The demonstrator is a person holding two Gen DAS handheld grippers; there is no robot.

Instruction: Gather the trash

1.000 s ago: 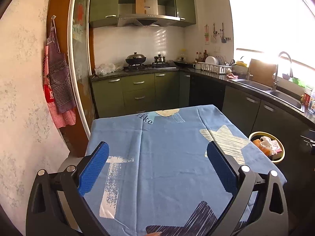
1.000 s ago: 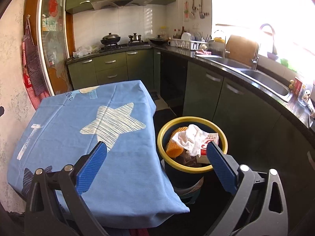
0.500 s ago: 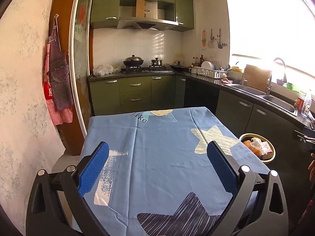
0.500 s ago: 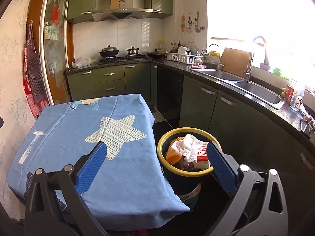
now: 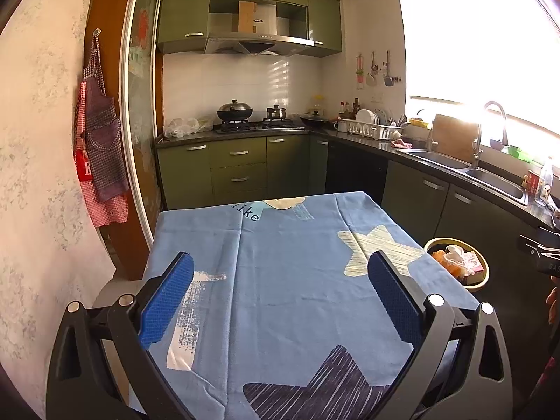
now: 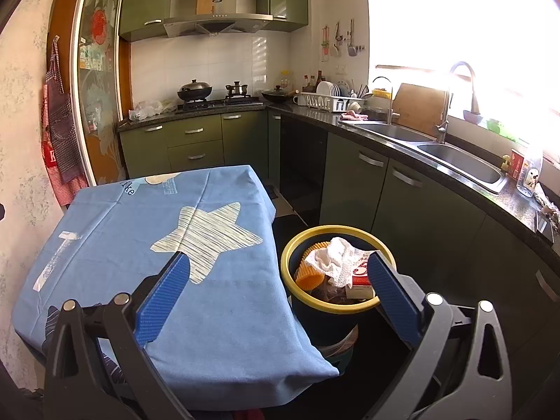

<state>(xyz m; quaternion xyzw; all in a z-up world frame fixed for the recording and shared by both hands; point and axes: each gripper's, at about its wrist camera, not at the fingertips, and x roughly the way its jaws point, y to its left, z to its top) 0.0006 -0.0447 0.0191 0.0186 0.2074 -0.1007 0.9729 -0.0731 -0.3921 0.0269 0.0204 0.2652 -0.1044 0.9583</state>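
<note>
A dark trash bin with a yellow rim [image 6: 383,249] [image 5: 484,273] stands on the floor at the table's right side. In it lie a crumpled white paper [image 6: 332,257], an orange ribbed cup [image 6: 309,273] and a red and white carton [image 6: 360,278]. The table wears a blue cloth with star prints [image 5: 287,266] [image 6: 147,224]. My left gripper [image 5: 280,295] hangs open above the cloth, holding nothing. Open and with nothing between its blue pads, my right gripper [image 6: 276,294] hovers over the table's right edge, and its right finger overlaps the bin's rim in the right wrist view.
Green kitchen cabinets [image 6: 395,189] and a dark counter with a double sink [image 6: 455,161] run along the right and back. A stove with pots [image 5: 241,115] sits at the back. Aprons [image 5: 99,154] hang on the left wall. A narrow dark floor strip lies between table and cabinets.
Both grippers have pulled back and risen a little, so the table and bin look smaller and farther. Both stay open. The trash in the bin has not moved.
</note>
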